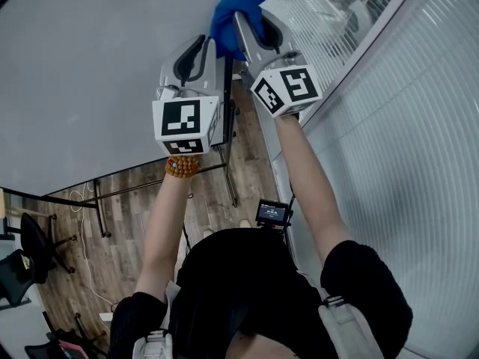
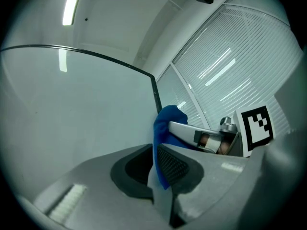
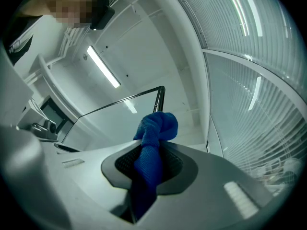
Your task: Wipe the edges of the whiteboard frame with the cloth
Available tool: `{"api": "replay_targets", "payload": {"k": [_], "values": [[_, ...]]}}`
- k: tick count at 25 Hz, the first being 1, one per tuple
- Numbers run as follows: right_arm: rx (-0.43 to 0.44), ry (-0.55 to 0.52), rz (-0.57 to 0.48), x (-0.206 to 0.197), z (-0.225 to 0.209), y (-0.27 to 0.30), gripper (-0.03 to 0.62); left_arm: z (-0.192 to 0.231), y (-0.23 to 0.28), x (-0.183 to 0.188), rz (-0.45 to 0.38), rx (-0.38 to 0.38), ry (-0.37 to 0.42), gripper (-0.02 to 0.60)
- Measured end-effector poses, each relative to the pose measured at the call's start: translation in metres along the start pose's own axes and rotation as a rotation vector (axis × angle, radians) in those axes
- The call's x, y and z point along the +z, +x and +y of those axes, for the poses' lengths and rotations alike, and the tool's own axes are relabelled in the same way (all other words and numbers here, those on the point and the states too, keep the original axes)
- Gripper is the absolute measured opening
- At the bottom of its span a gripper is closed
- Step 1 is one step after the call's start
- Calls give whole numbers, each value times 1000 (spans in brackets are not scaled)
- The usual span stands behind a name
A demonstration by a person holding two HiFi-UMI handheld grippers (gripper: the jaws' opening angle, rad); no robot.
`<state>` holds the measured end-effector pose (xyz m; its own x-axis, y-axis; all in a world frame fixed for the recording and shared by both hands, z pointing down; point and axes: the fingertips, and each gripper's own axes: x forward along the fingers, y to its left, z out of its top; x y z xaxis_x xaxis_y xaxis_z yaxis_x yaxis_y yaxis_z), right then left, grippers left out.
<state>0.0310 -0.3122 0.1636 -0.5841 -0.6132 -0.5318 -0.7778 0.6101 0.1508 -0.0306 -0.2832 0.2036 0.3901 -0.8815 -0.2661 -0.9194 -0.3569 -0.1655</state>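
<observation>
The blue cloth (image 1: pixel 239 10) was bunched at the top centre of the head view, at the whiteboard frame (image 2: pixel 155 92)'s dark right edge. The right claw (image 3: pixel 149 152) was clamped shut on it, and the left claw (image 2: pixel 161 169) pinched its tail. The wipe would probably go best with the wad pressed to the edge and slid steadily along it.

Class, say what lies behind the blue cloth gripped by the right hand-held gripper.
Behind the blue cloth runs the dark whiteboard frame edge. The stretch directly under the cloth is covered and cannot be seen.
</observation>
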Motion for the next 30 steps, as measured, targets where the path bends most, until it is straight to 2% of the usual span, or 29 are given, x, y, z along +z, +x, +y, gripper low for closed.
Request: {"api": "replay_targets", "payload": {"k": [30], "values": [[13,43,39,-29,14,-17,91,-1,-8,-17,18,2,0,23]]}}
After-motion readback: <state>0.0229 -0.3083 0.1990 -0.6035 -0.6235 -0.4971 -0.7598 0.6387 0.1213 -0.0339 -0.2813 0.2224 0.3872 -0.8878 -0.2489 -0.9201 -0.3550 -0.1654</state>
